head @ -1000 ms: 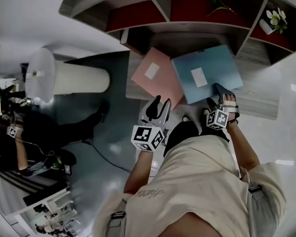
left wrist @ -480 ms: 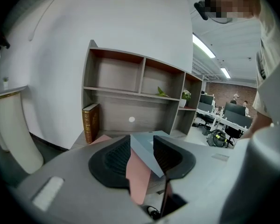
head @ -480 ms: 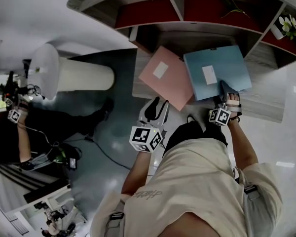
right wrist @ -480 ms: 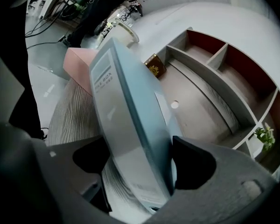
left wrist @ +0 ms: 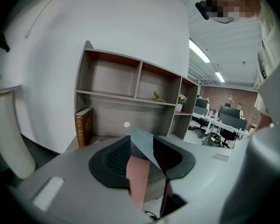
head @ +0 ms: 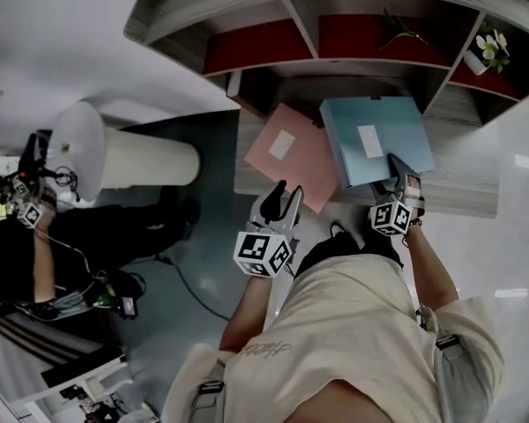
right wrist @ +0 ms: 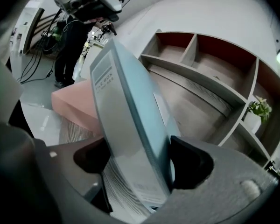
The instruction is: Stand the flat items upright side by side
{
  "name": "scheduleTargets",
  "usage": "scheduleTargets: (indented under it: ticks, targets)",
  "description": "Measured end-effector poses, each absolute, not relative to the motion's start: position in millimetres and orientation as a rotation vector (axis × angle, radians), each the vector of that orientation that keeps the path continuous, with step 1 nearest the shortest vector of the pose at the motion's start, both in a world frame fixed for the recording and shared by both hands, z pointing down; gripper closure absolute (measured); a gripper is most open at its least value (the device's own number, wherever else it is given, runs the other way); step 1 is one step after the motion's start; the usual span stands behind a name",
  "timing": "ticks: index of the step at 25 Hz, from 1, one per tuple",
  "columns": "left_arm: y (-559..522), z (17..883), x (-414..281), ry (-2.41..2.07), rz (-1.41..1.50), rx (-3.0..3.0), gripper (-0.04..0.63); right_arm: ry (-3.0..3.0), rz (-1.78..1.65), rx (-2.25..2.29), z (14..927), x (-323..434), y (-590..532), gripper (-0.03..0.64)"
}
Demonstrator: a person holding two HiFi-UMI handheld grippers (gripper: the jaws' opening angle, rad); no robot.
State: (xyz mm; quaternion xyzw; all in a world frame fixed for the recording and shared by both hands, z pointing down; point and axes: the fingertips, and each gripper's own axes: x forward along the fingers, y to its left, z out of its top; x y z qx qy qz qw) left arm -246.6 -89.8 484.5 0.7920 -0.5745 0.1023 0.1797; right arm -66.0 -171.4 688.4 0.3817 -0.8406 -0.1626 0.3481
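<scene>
Head view: two file boxes on the table below the shelves, tongs at their near edges.
Right tongs have just been closing and clamp the tilted blue file box by its near edge (underside hidden). Left tongs stand narrowly apart, gripping nothing, at the pink file box's near corner; whether they touch it is unclear.

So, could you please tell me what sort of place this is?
Probably an open-plan office: rows of desks with monitors in the background, strip ceiling lights overhead, and a wooden shelving unit nearby.
</scene>
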Motion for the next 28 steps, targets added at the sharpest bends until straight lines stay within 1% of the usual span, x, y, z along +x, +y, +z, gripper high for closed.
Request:
scheduleTargets:
  ticks: [6,14,18,28]
  targets:
    - [-101,483,-246,-1.591,0.250,2.272,0.431,-2.256,-0.288,1.092,665,-59,-172,0.224]
    - [-111,490,-233,-1.503,0.158,2.337,0.442,-2.360,0.008,1.329,631,-36,-174,0.227]
    - [-107,487,-228,-1.470,0.131,2.366,0.443,-2.364,0.106,1.418,625,-22,-172,0.247]
    - [-89,491,-249,-1.419,0.121,2.395,0.449,-2.348,0.384,1.677,618,22,-166,0.272]
